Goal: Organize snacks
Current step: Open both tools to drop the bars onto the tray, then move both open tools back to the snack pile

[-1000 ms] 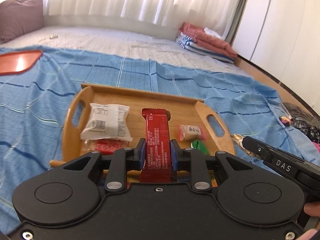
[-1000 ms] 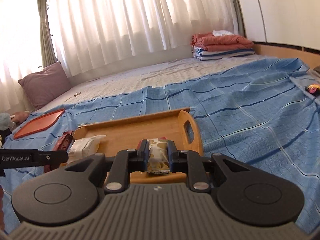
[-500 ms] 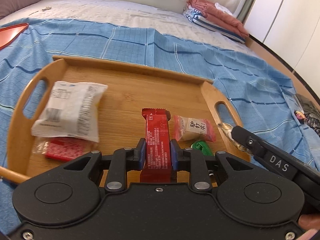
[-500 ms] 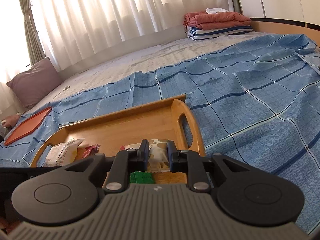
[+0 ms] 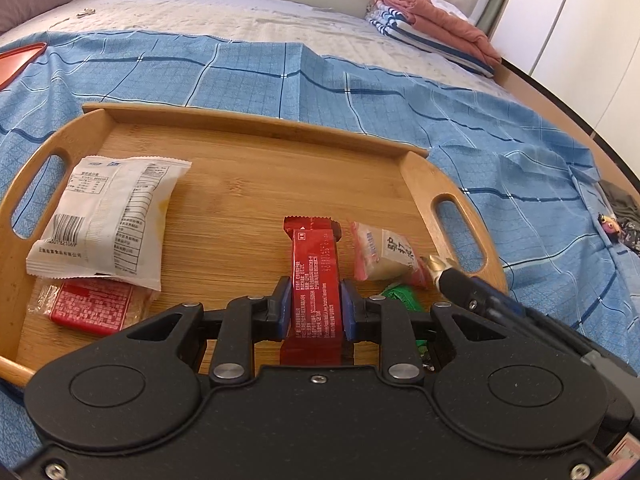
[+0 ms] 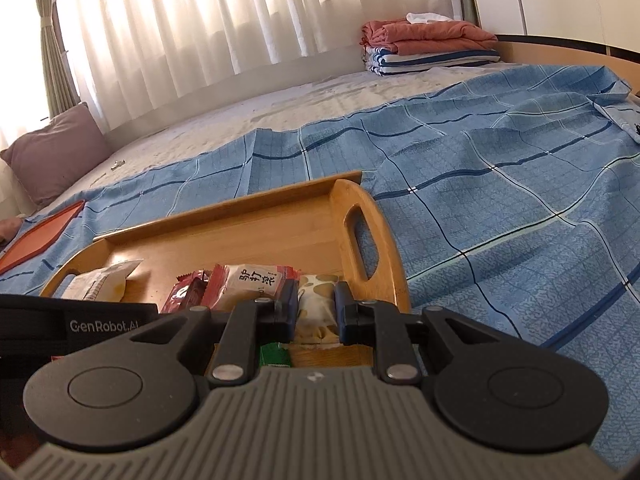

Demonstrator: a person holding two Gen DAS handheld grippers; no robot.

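red bar (image 5: pixel 316 280) pinched lengthwise in my left gripper (image 5: pixel 313 312) hangs just above the wooden tray (image 5: pixel 256 184), my right gripper (image 6: pixel 316 312) pinching a spotted packet (image 6: pixel 316 308) beside.

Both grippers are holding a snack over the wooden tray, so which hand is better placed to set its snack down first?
Left, probably. The left gripper holds the red bar over bare wood mid-tray; the right gripper holds its spotted packet above crowded snacks.

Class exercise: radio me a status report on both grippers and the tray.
Left gripper shut on red bar. Right gripper shut on spotted packet. Both over wooden tray. Nothing blocking.
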